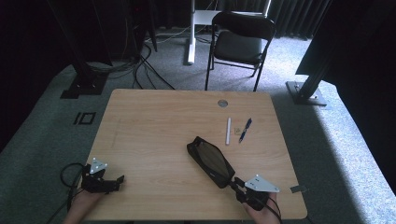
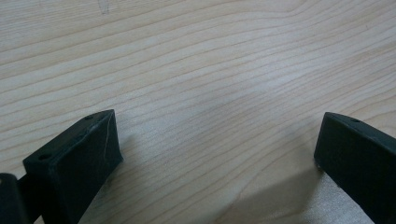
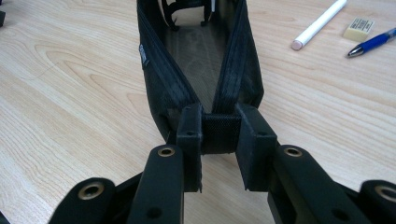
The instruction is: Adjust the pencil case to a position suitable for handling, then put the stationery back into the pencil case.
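Observation:
A black zip pouch [image 1: 210,161] lies open on the wooden table [image 1: 154,121], slanting from the middle toward the front right. My right gripper [image 1: 236,184] is shut on the fabric tab at the pouch's near end; in the right gripper view the two pads squeeze that tab of the pouch [image 3: 219,133], and its unzipped mouth gapes beyond. A white marker [image 1: 228,130], a small eraser [image 1: 237,130] and a blue pen [image 1: 245,130] lie past the pouch at the right. My left gripper [image 1: 120,179] rests at the front left, open, with bare wood between its jaws [image 2: 215,154].
A round grommet [image 1: 222,103] is set in the table's far edge. Behind the table stand a black folding chair [image 1: 240,42] and dark stand legs on grey carpet. Cables trail on the floor at the left.

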Tool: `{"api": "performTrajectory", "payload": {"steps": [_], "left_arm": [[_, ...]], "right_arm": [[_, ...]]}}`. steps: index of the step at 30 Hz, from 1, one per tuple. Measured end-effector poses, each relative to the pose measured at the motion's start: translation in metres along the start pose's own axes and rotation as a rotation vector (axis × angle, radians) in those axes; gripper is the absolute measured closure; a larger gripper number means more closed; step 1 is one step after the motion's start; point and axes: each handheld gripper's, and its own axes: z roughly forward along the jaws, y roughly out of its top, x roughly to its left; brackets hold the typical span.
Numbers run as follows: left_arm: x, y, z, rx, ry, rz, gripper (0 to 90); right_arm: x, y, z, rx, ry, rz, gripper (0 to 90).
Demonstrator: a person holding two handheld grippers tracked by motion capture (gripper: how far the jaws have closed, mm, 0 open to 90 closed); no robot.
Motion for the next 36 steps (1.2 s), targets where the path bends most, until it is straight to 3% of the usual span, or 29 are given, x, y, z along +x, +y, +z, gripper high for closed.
{"api": "performTrajectory", "payload": {"steps": [7,22,29,36], "left_arm": [[0.0,0.0,0.0,0.0,0.0,0.0,0.6],[0.0,0.0,0.0,0.0,0.0,0.0,0.6],[0.0,0.0,0.0,0.0,0.0,0.0,0.6],[0.0,0.0,0.0,0.0,0.0,0.0,0.6]], "right_arm": [[0.0,0.005,-0.002,-0.016,0.003,0.001,60.3],[-0.007,0.026,-0.009,-0.097,-0.002,0.023,47.8],[-0.017,0.037,-0.012,-0.129,-0.043,0.027,41.2],[-0.031,0.048,-0.007,-0.144,-0.081,0.033,41.2]]}}
